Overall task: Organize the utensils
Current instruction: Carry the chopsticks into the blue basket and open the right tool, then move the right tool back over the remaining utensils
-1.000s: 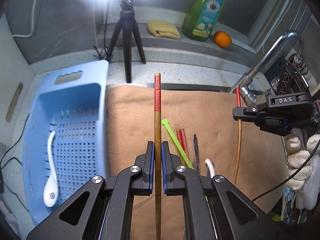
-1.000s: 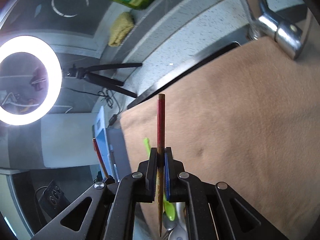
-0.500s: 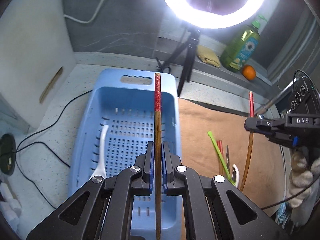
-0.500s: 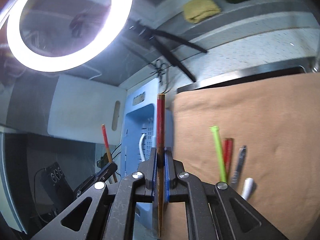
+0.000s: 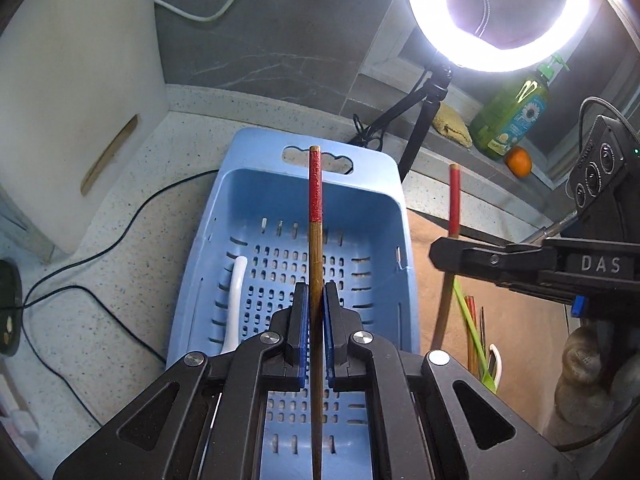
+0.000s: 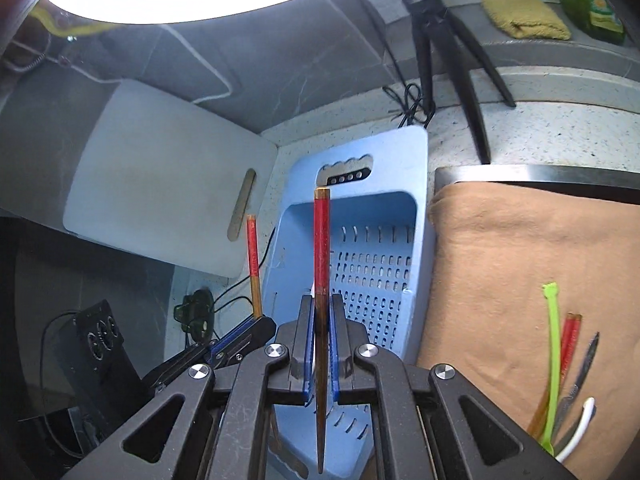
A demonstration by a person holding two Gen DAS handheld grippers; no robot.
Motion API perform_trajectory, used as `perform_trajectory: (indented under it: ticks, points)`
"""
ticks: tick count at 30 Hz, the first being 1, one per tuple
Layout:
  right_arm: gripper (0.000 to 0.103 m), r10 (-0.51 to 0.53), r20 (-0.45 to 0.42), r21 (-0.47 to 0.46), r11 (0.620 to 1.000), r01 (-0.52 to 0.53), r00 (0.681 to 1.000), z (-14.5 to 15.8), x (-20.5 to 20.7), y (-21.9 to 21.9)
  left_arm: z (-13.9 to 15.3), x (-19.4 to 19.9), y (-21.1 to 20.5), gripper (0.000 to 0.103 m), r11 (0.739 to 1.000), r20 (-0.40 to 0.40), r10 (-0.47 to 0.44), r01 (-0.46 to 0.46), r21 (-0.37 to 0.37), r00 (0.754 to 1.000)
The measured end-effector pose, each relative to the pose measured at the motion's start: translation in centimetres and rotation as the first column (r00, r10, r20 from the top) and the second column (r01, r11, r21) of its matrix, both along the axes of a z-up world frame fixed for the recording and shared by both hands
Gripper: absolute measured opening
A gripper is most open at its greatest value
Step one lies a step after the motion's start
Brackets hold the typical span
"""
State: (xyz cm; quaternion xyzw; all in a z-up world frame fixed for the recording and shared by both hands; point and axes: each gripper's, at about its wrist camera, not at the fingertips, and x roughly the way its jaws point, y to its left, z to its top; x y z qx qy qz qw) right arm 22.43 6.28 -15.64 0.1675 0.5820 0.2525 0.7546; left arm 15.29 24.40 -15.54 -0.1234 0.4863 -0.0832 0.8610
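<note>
My left gripper (image 5: 315, 294) is shut on a red-tipped wooden chopstick (image 5: 315, 216) and holds it above the blue perforated basket (image 5: 362, 200). A white spoon (image 5: 236, 296) lies in the basket. My right gripper (image 6: 320, 306) is shut on a second red-tipped chopstick (image 6: 321, 240), over the basket's right side (image 6: 416, 216). It also shows in the left wrist view (image 5: 448, 248). A green utensil (image 6: 553, 344), more red chopsticks (image 6: 568, 340), a metal utensil (image 6: 584, 364) and a white handle (image 6: 580, 424) lie on the tan cloth (image 6: 520, 248).
A white cutting board (image 5: 76, 80) leans at the left wall. Black cables (image 5: 100, 248) run over the counter. A ring light on a tripod (image 5: 424, 120), a yellow sponge (image 5: 452, 126), a green soap bottle (image 5: 510, 120) and an orange (image 5: 519, 162) stand at the back.
Both grippers have swung left from over the tan cloth to over the blue basket, each still holding its chopstick. The right gripper has come closer to the left one.
</note>
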Motion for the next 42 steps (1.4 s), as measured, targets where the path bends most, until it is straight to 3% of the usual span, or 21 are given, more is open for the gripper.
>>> perform_trajectory:
  ticks: [5,7,13,17,28,35,42]
  points:
    - [0.009,0.023,0.001,-0.035,0.999,-0.023,1.000,-0.7,0.3,0.9,-0.4,0.4,0.5,0.007,1.000,-0.009,0.003,-0.003,-0.001,1.000]
    - [0.010,0.027,0.006,-0.046,0.999,-0.027,1.000,-0.8,0.4,1.0,-0.4,0.4,0.6,0.017,1.000,-0.011,0.009,-0.009,0.004,1.000]
    - [0.021,0.034,0.021,-0.060,0.998,-0.032,0.999,-0.5,0.3,0.3,0.1,-0.1,0.9,0.017,1.000,0.008,0.022,-0.022,0.023,1.000]
    - [0.023,0.043,0.037,-0.055,0.998,-0.041,0.998,0.3,-0.2,-0.5,0.8,-0.7,0.6,0.017,0.999,0.026,0.029,-0.030,0.035,0.999]
    - [0.029,0.048,0.134,-0.003,0.999,-0.048,0.990,4.7,-2.6,-4.2,4.2,-4.5,-1.8,0.017,0.992,0.098,0.053,-0.064,0.109,0.994]
    - [0.030,0.113,0.255,0.009,0.993,-0.119,0.960,8.8,-4.9,-6.7,7.0,-8.3,-3.7,0.017,0.985,0.157,0.085,-0.107,0.134,0.984]
    - [0.058,0.219,0.350,-0.113,0.975,-0.190,0.911,10.9,-7.0,-9.4,7.8,-12.1,-7.1,0.017,0.983,0.181,0.077,-0.105,0.153,0.980]
